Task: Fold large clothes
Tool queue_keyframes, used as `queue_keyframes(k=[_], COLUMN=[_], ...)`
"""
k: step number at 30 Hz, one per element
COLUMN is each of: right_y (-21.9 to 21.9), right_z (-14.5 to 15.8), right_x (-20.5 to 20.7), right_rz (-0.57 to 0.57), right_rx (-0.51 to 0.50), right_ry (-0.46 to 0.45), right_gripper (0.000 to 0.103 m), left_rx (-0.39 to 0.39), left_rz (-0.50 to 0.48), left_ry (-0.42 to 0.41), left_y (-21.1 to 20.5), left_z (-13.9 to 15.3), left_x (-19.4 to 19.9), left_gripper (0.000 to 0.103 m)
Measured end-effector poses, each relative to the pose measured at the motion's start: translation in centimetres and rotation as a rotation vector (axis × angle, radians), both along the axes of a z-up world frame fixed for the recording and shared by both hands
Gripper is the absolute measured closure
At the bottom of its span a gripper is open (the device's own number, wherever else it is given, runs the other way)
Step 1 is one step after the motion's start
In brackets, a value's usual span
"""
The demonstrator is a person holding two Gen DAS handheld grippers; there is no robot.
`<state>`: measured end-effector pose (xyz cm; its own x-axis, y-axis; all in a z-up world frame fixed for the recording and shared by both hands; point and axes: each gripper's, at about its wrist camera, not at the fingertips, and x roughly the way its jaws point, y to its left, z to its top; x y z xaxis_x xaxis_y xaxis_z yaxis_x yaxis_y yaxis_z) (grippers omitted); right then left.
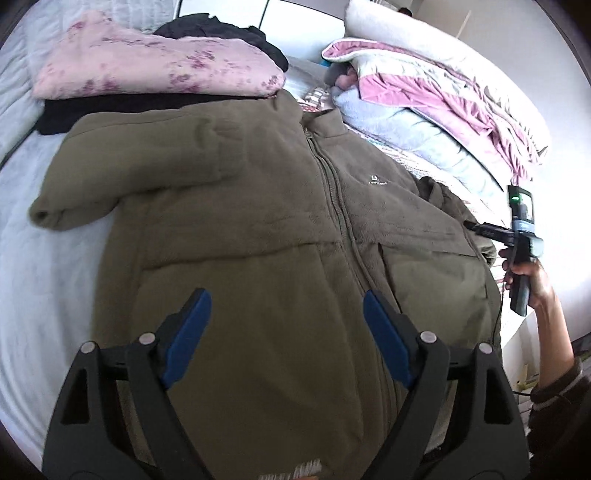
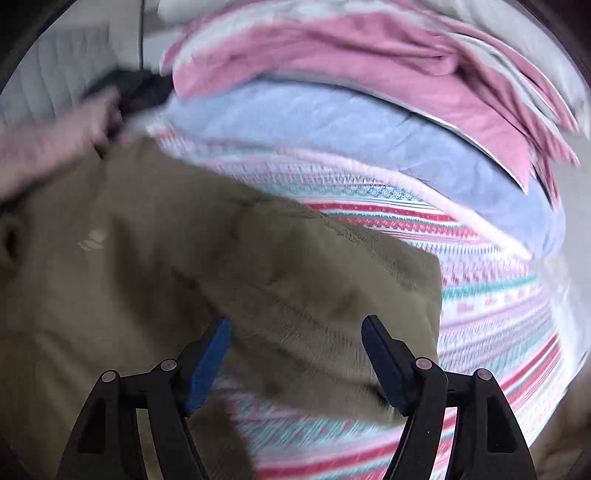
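Observation:
An olive-green fleece zip jacket (image 1: 266,236) lies front up on the bed, zipper shut, its left sleeve (image 1: 122,177) spread out to the left. My left gripper (image 1: 286,314) is open and empty, hovering over the jacket's lower front. In the right wrist view, which is blurred, my right gripper (image 2: 295,339) is open over the jacket's right sleeve (image 2: 314,280), which lies on a striped patterned blanket (image 2: 480,295). The right gripper's body and the hand holding it (image 1: 524,251) show at the jacket's right edge in the left wrist view.
A pink flowered folded cloth (image 1: 155,70) lies on black clothes (image 1: 221,33) at the head of the bed. A heap of pink, light-blue and white bedding (image 1: 424,96) is at the right. White sheet (image 1: 44,280) borders the jacket on the left.

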<state>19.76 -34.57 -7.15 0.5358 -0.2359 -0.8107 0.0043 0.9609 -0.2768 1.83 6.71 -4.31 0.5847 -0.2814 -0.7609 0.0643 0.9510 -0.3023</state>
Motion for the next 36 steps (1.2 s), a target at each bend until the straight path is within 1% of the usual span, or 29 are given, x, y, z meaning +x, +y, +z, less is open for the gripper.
queue_keyframes(k=[1, 4, 6, 9, 10, 11, 12, 13, 14, 15, 17, 19, 21, 22, 23, 24, 25, 26, 27, 28, 29, 30, 31, 33, 34, 36], right_y=[0.1, 0.0, -0.4, -2.0, -2.6, -2.9, -3.3, -3.6, -3.9, -4.6, -6.6, -9.8, -14.5, -16.9, -20.1, -22.2, -25.3, -28.2, -29.7, -32.0, -34.0, -35.1, -36.3, -38.3, -39.3, -41.1], right_z=[-1.3, -3.7, -4.6, -5.1, -5.2, -5.3, -5.1, -4.7, -4.1, -3.0, -0.4, 2.6, 5.1, 6.0, 6.7, 7.0, 7.1, 6.7, 6.4, 5.4, 4.3, 3.9, 3.4, 1.8, 1.1, 0.0], right_x=[0.9, 2.1, 3.0, 4.2, 4.5, 4.6, 4.6, 4.5, 4.3, 3.9, 2.9, 1.4, 0.0, -0.9, -2.2, -2.8, -4.0, -5.4, -6.4, -7.8, -9.3, -10.3, -11.8, -14.2, -15.4, -16.6], right_rz=[0.022, 0.076, 0.093, 0.092, 0.077, 0.075, 0.068, 0.049, 0.038, 0.028, -0.012, -0.073, -0.157, -0.202, -0.26, -0.297, -0.349, -0.392, -0.413, -0.447, -0.487, -0.513, -0.538, -0.581, -0.605, -0.596], right_rx=[-0.045, -0.084, -0.084, -0.064, -0.071, -0.069, -0.044, -0.035, -0.023, 0.006, 0.054, 0.092, 0.143, 0.174, 0.225, 0.262, 0.322, 0.393, 0.453, 0.535, 0.58, 0.593, 0.62, 0.722, 0.758, 0.886], right_ry=[0.034, 0.105, 0.13, 0.125, 0.11, 0.103, 0.093, 0.076, 0.059, 0.026, -0.059, -0.138, -0.208, -0.231, -0.254, -0.265, -0.279, -0.286, -0.287, -0.281, -0.281, -0.286, -0.295, -0.324, -0.328, -0.357], right_gripper=[0.028, 0.025, 0.02, 0.019, 0.023, 0.041, 0.059, 0.068, 0.082, 0.085, 0.086, 0.086, 0.086, 0.086, 0.086, 0.085, 0.084, 0.082, 0.075, 0.07, 0.061, 0.055, 0.051, 0.039, 0.037, 0.037], left_rx=[-0.005, -0.026, -0.03, -0.047, -0.054, -0.069, -0.076, -0.078, -0.078, -0.078, -0.074, -0.06, -0.041, -0.037, -0.035, -0.036, -0.036, -0.037, -0.037, -0.036, -0.035, -0.032, -0.029, -0.022, -0.018, -0.008], left_rz=[-0.006, -0.023, -0.029, -0.029, -0.03, -0.033, -0.038, -0.041, -0.046, -0.052, -0.064, -0.07, -0.067, -0.063, -0.061, -0.06, -0.059, -0.059, -0.059, -0.06, -0.062, -0.065, -0.068, -0.076, -0.081, -0.084], left_ry=[0.006, 0.024, 0.035, 0.044, 0.045, 0.043, 0.041, 0.04, 0.04, 0.041, 0.042, 0.038, 0.032, 0.031, 0.03, 0.031, 0.032, 0.034, 0.038, 0.041, 0.047, 0.055, 0.062, 0.074, 0.078, 0.083], left_y=[-0.4, -1.0, -1.6, -2.6, -2.9, -3.3, -3.7, -4.1, -4.5, -4.8, -5.2, -5.3, -5.3, -5.2, -5.1, -5.0, -5.0, -5.0, -5.1, -5.1, -5.3, -5.4, -5.6, -5.9, -6.1, -6.6], left_z=[-0.2, -1.0, -1.4, -1.8, -1.9, -1.9, -1.9, -1.9, -1.9, -1.8, -1.6, -1.4, -1.1, -1.0, -1.0, -1.1, -1.1, -1.2, -1.3, -1.4, -1.7, -1.9, -2.1, -2.3, -2.4, -2.5], left_x=[0.4, 1.7, 2.5, 3.4, 3.6, 3.7, 3.9, 3.9, 3.9, 3.9, 3.9, 3.8, 3.9, 3.9, 3.9, 3.9, 3.9, 3.9, 3.9, 4.0, 4.0, 4.1, 4.2, 4.3, 4.4, 4.6], left_gripper=[0.019, 0.019, 0.019, 0.019, 0.019, 0.019, 0.019, 0.019, 0.019, 0.019, 0.019, 0.019, 0.019, 0.019, 0.019, 0.019, 0.019, 0.019, 0.019, 0.019, 0.019, 0.019, 0.019, 0.019, 0.019, 0.019])
